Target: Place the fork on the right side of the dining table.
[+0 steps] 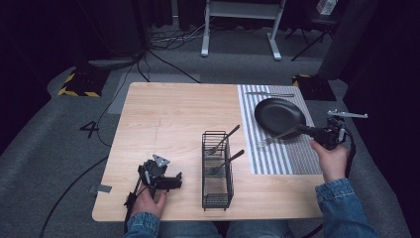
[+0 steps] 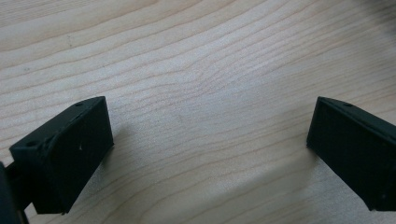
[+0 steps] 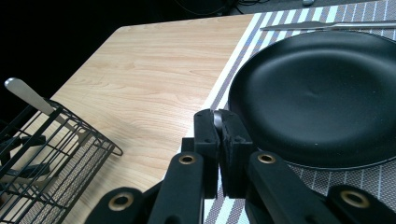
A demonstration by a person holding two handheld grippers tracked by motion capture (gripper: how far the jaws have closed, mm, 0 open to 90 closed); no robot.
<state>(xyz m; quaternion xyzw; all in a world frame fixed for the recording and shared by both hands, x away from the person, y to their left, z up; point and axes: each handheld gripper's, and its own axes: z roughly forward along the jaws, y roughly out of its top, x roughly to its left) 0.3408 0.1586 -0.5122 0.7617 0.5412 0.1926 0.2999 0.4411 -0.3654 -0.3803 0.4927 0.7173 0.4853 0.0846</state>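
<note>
**Holding a fork by the handle end, tines out over the mat**

Clamping on a thin strip of metal, the right gripper (image 3: pixel 219 135) has its jaws pressed together — the bright edge of the fork's handle shows between the pads in the right gripper view. In the high view the fork (image 1: pixel 277 137) runs from that gripper leftward and slightly toward the person, tines leading, hanging above the striped placemat (image 1: pixel 292 161) just beside the near-left rim of the black plate (image 1: pixel 279 115). Long axis: roughly across the table, handle to the right, tines to the left.

That is the relation that counts — the fork lies alongside the plate's left side, not over it, and it looks low to the mat; whether the tines touch the mat I cannot tell. A knife (image 1: pixel 270 94) lies on the mat beyond the plate.

The left gripper (image 1: pixel 166 182) rests on the wooden table (image 1: pixel 168 114) with jaws spread wide, nothing between them. It sits left of the wire caddy (image 1: pixel 217 171), where two more utensils stand; the right hand is the nearer one to the mat.
</note>
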